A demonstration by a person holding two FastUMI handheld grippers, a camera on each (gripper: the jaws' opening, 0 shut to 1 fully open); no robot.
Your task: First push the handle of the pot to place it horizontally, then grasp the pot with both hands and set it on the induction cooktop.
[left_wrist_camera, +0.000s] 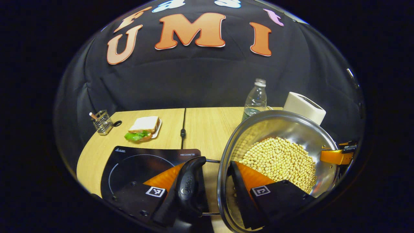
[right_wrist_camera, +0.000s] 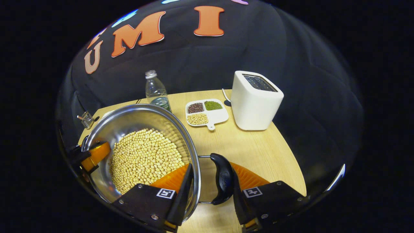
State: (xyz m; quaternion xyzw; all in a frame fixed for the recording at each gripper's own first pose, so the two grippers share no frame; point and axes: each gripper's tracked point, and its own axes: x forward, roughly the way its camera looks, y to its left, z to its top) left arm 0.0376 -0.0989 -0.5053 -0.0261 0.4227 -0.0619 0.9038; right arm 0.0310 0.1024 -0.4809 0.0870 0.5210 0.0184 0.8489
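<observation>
As fingers (left_wrist_camera: 243, 194) straddle (both sides), pot (left_wrist_camera: 292, 129) lifted

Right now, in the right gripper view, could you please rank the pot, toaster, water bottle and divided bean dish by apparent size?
1. pot, though it is nearest the camera, which inflates it
2. toaster
3. divided bean dish and water bottle look alike; I would not rank them.

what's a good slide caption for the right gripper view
Right gripper straddling the bean-filled pot rim and side handle, with toaster and divided bean tray behind.
</observation>
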